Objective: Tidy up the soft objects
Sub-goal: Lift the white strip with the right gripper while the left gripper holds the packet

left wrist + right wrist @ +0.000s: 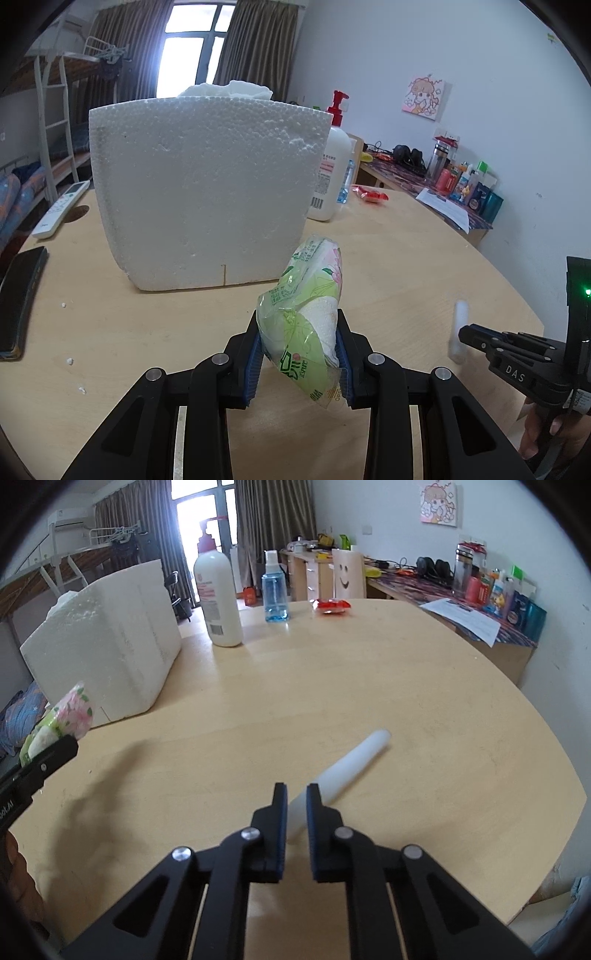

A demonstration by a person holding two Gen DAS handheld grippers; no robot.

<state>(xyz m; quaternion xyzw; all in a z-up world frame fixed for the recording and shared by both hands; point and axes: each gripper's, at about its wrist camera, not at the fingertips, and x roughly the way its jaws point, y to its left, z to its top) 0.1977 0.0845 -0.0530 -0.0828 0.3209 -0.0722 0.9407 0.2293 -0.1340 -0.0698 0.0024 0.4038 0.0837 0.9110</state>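
- Your left gripper (300, 354) clamped the tissue pack (308, 306), just in front of the foam box (207, 192).
- Your right gripper (296, 794) pinched the white foam tube (351, 764), well right of that box.

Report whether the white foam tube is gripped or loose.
Gripped: the right gripper is shut on the near end of the white foam tube, whose far end reaches out over the table.

A big white lotion bottle (218, 598) with a red pump stands on the tabletop (369, 686). A blue spray bottle (275, 590) is beside it. A red wrapper (332, 606) lies near. A remote (61, 207) and a dark phone (18, 299) lie flat.
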